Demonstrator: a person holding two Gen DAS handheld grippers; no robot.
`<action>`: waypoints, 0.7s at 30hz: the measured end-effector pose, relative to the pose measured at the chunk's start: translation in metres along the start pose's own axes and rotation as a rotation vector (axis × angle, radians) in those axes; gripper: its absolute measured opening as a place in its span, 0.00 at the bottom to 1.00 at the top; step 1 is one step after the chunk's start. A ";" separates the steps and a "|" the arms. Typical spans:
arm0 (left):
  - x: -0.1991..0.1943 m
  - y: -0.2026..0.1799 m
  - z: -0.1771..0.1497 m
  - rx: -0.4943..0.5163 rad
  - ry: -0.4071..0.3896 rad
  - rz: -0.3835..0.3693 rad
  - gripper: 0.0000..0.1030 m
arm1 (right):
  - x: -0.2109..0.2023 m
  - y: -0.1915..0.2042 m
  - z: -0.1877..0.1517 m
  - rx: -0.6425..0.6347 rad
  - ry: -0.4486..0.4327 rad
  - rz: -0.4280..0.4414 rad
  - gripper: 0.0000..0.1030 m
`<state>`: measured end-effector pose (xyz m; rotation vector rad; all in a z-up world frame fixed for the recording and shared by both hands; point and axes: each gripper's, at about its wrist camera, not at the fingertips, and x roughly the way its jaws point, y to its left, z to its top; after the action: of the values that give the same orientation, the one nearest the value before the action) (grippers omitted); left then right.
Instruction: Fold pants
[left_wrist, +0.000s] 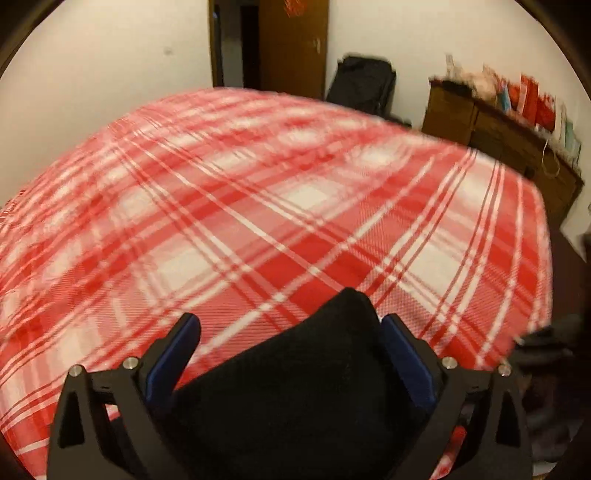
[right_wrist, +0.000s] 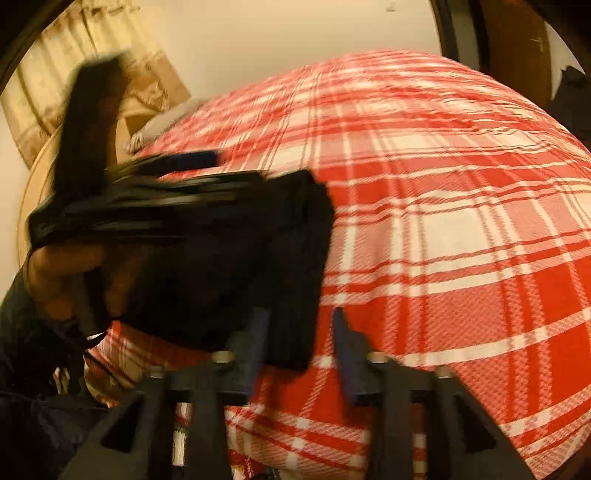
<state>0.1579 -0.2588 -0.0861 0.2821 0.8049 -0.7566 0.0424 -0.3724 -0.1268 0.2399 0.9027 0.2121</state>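
right under your left gripper (left_wrist: 288, 332) the pants (left_wrist: 295, 387) fill the space between the two blue pads, a dark folded bundle lying on the red plaid bedspread (left_wrist: 258, 203) near its front edge. those jaws stand wide apart; the cloth reaches up to the right-hand pad, but the left-hand one is clear of it, so i judge that nothing is clamped there.

from your right gripper (right_wrist: 299, 332) the bundle shows stacked layers at its near corner, which looks like several folds already made. the pants are compact, not spread out, so the task seems close to finished; what may be left is squaring or smoothing the stack, though blur hides how neat the edges are.

the right jaws stand partly open. the bundle's corner hangs against the left finger and the right finger is clear, so no grip there.
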 end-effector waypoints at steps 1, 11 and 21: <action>-0.010 0.006 -0.002 -0.004 -0.016 0.002 0.97 | -0.003 -0.002 0.001 0.013 -0.015 0.005 0.44; -0.094 0.104 -0.089 -0.124 -0.081 0.242 0.98 | 0.004 -0.013 0.009 0.145 -0.052 0.119 0.45; -0.074 0.139 -0.138 -0.302 -0.020 0.208 0.98 | 0.031 -0.010 0.019 0.154 0.006 0.079 0.45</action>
<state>0.1463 -0.0546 -0.1314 0.0842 0.8440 -0.4346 0.0766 -0.3753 -0.1417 0.4188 0.9171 0.2163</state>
